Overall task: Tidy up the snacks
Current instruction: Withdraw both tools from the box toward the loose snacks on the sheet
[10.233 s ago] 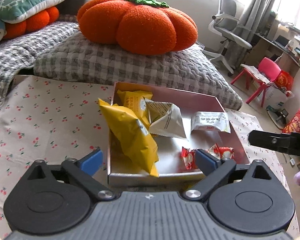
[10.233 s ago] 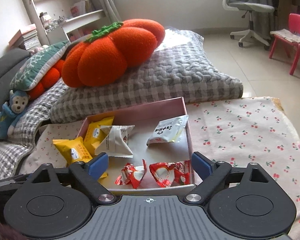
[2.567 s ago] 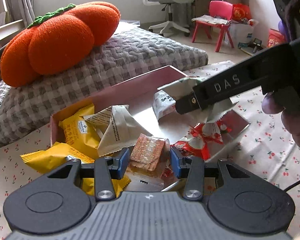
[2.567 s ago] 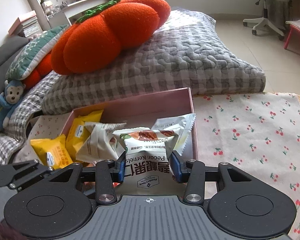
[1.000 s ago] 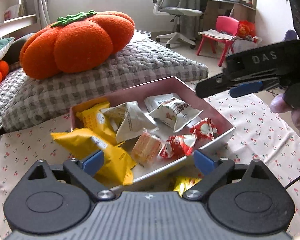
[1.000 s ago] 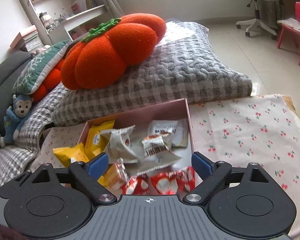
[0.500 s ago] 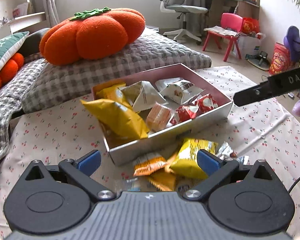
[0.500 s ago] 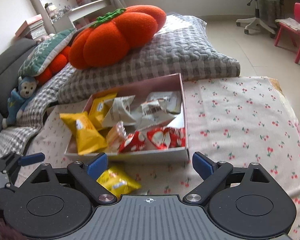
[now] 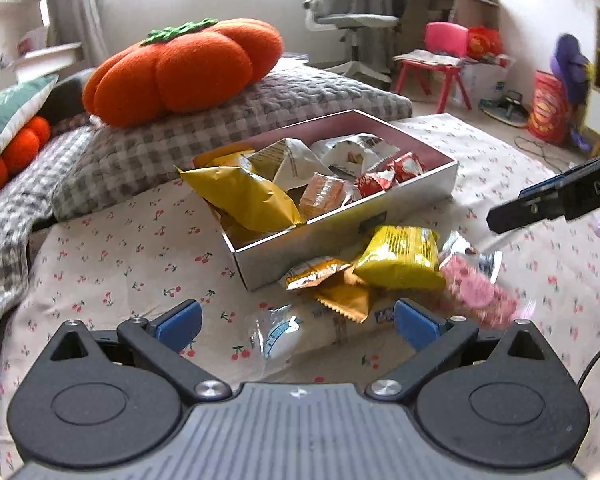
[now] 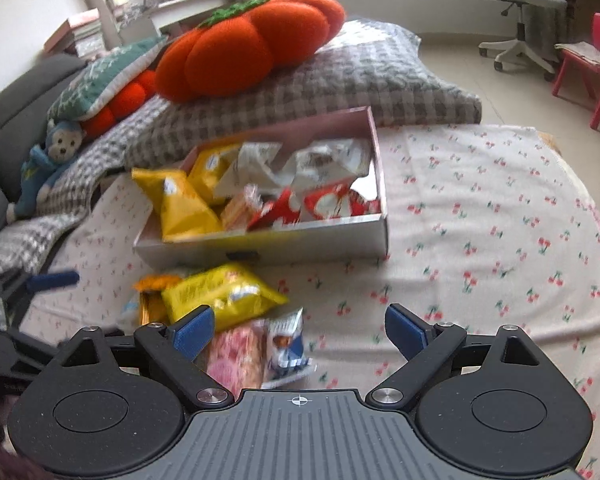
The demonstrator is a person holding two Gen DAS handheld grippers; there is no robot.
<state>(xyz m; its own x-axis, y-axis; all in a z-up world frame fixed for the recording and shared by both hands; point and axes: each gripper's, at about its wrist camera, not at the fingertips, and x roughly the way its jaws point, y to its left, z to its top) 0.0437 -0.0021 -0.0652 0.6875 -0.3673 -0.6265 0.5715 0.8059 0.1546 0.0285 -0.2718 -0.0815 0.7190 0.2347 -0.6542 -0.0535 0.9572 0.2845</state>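
On the cherry-print cloth (image 9: 120, 264) I see a shallow silver cardboard box with pink inner walls (image 9: 340, 236), stuffed with crinkly foil packets: a big yellow pouch (image 9: 244, 196), white folded wrappers (image 9: 296, 160), red glossy candies (image 9: 396, 170). Just in front of the box, loose snacks lie in a pile: a puffy yellow packet (image 9: 400, 258), an orange foil sachet (image 9: 316, 272), a pink soft-wrapped cake (image 9: 476, 296), a clear-white pouch (image 9: 296, 332). My left gripper (image 9: 296, 320) has its jaws spread wide and empty, with the clear-white pouch lying on the cloth between them. My right gripper (image 10: 298, 330) also has its jaws released, with the pink cake and a small blue-white packet (image 10: 290, 344) lying on the cloth below, towards the left pad. A plush orange pumpkin cushion (image 9: 188, 68) sits on a grey checked quilted pillow (image 9: 228, 124) behind the box.
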